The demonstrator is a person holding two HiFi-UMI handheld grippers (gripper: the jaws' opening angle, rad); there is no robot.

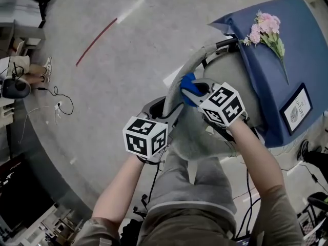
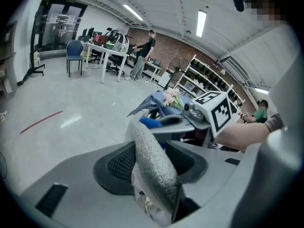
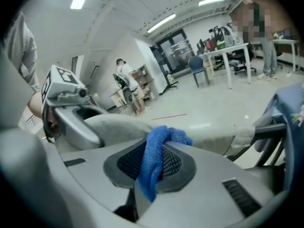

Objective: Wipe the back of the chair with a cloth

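your right gripper (image 3: 154, 169) is clamped on a soft blue microfibre cloth (image 3: 156, 148). its jaws are nearly together, with the cloth bunched between the pads and a fold flopping out past the tip. your left gripper (image 2: 153, 164) stands wide but not empty: the top rim of the grey fabric-covered chair back (image 2: 151, 158) sits between its pads. they look pressed on it from both sides, so call it a hold on the chair. in the head view the cloth rests on that same curved rim, just beside the left gripper. a blue-covered table (image 1: 312, 50) with a bunch of pink flowers (image 1: 264, 28) is close behind the chair. handling, as a guess: the cloth is light, limp and grippy. it's unlikely to slip out but it will bunch and drag, so pinch it near the middle and leave a wad free to meet the fabric. the chair back looks padded over a stiff frame, with a rough weave that gives a little. the chair probably swivels or rolls, so bracing the rim with the left looks right. take it at the rim, where it's thin enough for the jaws, not on the broad face.
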